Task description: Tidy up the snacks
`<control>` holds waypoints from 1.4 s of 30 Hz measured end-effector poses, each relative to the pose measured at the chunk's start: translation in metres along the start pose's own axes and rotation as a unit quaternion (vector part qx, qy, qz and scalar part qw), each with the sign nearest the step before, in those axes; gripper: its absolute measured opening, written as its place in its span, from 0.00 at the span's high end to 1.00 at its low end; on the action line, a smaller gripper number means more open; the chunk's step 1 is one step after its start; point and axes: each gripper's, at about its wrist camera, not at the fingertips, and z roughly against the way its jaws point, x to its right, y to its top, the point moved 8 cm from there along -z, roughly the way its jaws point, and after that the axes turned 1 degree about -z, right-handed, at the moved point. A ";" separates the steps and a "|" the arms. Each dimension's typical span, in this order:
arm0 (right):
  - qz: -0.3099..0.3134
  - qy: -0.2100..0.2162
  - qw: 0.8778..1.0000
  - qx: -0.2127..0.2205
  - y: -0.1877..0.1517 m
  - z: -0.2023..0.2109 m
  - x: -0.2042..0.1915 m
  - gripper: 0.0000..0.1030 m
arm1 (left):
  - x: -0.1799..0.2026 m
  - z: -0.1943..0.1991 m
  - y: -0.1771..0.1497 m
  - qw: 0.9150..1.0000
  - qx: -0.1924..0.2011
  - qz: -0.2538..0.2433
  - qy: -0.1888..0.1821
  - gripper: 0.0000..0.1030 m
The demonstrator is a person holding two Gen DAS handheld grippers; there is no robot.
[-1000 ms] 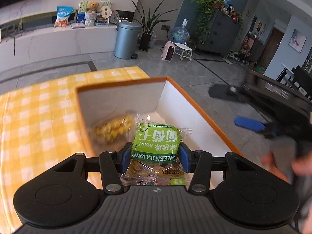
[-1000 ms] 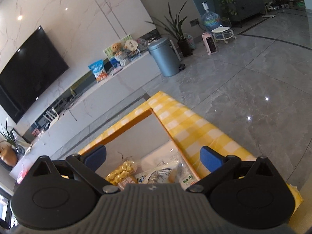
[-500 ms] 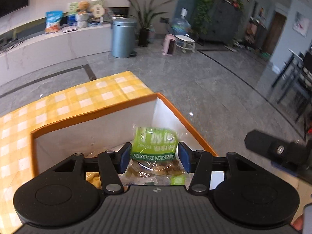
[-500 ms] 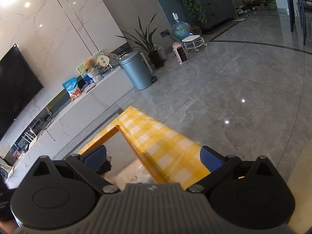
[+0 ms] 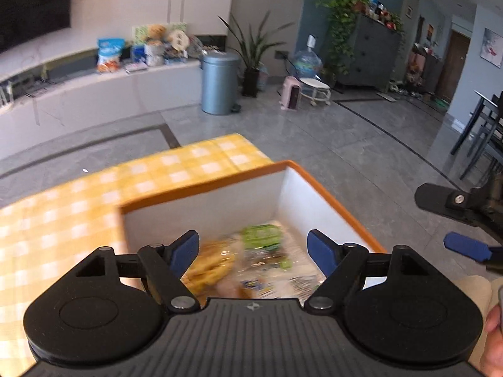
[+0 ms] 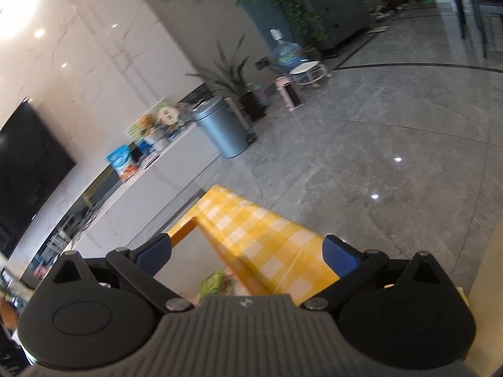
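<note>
Both tongs spread wide, left tongs point(image 5: 253, 253) above green raisin packet point(image 5: 262, 236) in box point(image 5: 327, 185)

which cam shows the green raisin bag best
The left wrist view: the green raisin bag lies in the orange-rimmed box between the open left gripper fingers, though blurred. The right wrist view shows only a green corner behind its housing.
</note>
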 end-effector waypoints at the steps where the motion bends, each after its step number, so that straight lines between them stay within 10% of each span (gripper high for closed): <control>1: 0.012 0.010 1.000 -0.006 -0.002 0.000 -0.005 0.05 | -0.006 0.007 -0.001 1.000 0.003 -0.001 0.008 0.11; 8: 0.092 0.054 0.993 -0.046 -0.022 0.001 -0.040 0.58 | -0.042 0.035 -0.029 0.998 -0.009 0.030 0.053 0.11; 13: 0.193 0.028 0.968 -0.160 -0.067 -0.010 -0.060 0.45 | -0.058 0.047 -0.055 0.997 -0.007 0.059 0.045 0.11; 20: 0.314 -0.043 0.914 -0.253 -0.136 -0.023 -0.054 0.65 | -0.072 0.055 -0.079 0.994 -0.013 0.104 0.015 0.11; 33: 0.305 0.004 0.907 -0.292 -0.172 -0.036 -0.074 0.72 | -0.080 0.082 -0.085 0.995 -0.016 0.084 0.054 0.13; 42: 0.263 0.014 0.952 -0.153 -0.122 0.049 -0.083 0.70 | -0.066 0.143 -0.080 0.995 0.018 0.066 0.074 0.13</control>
